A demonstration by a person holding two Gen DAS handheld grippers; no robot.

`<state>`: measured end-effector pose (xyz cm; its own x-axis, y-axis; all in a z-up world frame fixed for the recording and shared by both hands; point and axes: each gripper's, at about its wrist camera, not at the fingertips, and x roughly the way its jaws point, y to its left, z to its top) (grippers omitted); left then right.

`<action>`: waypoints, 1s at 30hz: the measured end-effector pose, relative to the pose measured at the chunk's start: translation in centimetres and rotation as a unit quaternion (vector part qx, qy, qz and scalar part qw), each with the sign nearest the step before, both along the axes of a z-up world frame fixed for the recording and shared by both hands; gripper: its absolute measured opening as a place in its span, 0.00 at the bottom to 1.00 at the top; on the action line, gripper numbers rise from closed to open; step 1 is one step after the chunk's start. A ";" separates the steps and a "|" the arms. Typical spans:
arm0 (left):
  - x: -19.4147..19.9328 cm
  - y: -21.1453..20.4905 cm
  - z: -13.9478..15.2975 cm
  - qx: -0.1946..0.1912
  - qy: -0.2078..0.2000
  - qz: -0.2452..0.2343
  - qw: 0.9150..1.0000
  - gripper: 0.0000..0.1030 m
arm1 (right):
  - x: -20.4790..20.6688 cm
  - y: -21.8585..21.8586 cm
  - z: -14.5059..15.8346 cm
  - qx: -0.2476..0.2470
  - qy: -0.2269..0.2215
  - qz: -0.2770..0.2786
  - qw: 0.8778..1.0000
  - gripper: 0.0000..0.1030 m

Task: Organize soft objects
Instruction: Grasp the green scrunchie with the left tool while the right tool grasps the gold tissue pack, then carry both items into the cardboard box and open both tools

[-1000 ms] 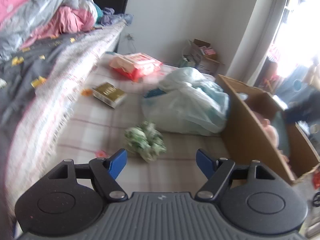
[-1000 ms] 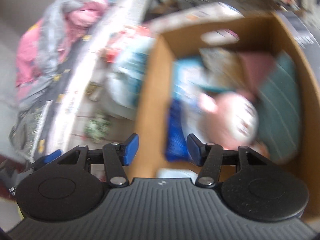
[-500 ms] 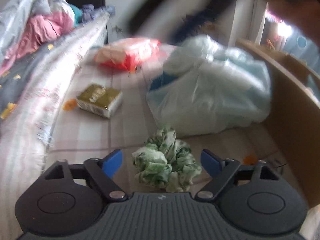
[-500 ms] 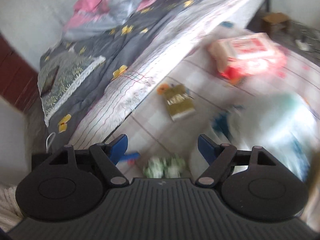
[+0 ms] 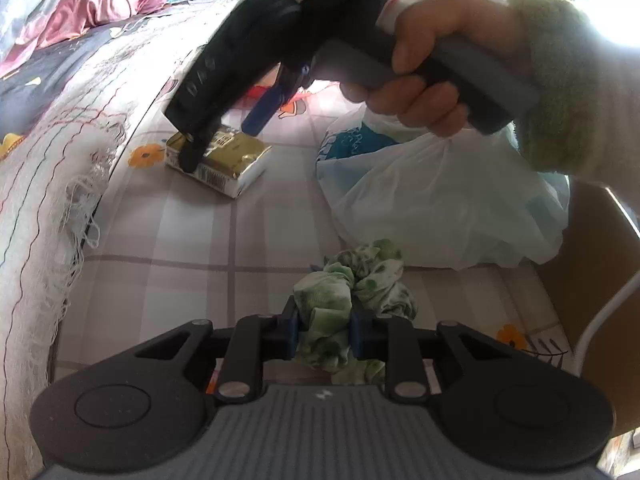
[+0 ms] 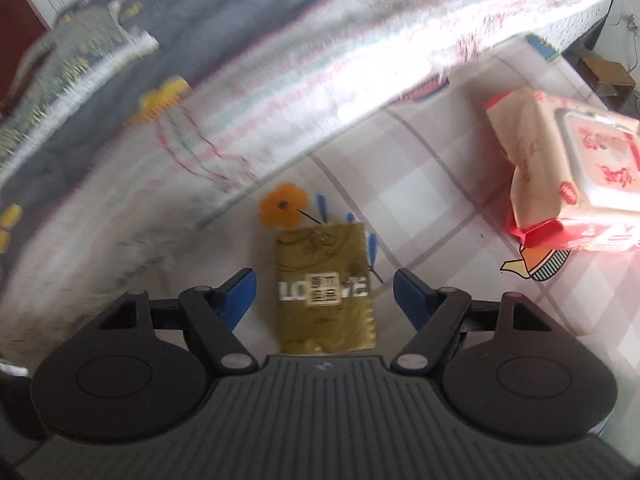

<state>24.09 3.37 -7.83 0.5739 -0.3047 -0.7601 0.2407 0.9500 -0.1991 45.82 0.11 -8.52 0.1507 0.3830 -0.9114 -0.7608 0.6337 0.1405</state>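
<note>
My left claw [image 5: 323, 334] is closing, and its blue pads already press on the green-and-white scrunchie [image 5: 352, 300], which lies on the checked floor mat [image 5: 192, 232] just in front of the white plastic bag [image 5: 440, 200]. My right claw [image 6: 324, 296] stands wide but is closing, and the gold packet [image 6: 326, 288] lies between its fingers, not touched. The red-and-white wipes pack [image 6: 568, 184] lies beyond the gold packet, to the right of it.
</note>
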 end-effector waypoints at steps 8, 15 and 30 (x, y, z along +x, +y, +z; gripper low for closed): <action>-0.8 0.6 0.2 -0.001 -0.012 0.003 1.000 0.20 | -1.0 -1.0 0.5 0.012 -0.010 -0.014 1.000 0.50; -3.1 0.8 1.5 0.003 -0.019 0.016 1.000 0.18 | -3.9 -6.5 7.2 0.074 -0.031 -0.053 0.995 0.50; -8.7 -0.3 8.1 -0.054 -0.070 0.022 0.996 0.18 | -24.2 -34.0 17.4 0.199 -0.067 -0.285 0.935 0.50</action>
<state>15.41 3.03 0.31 0.6870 -0.3524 -0.6355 0.2323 0.9352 -0.2674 21.60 -33.90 8.87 0.5359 0.5107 -0.6723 -0.3430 0.8593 0.3794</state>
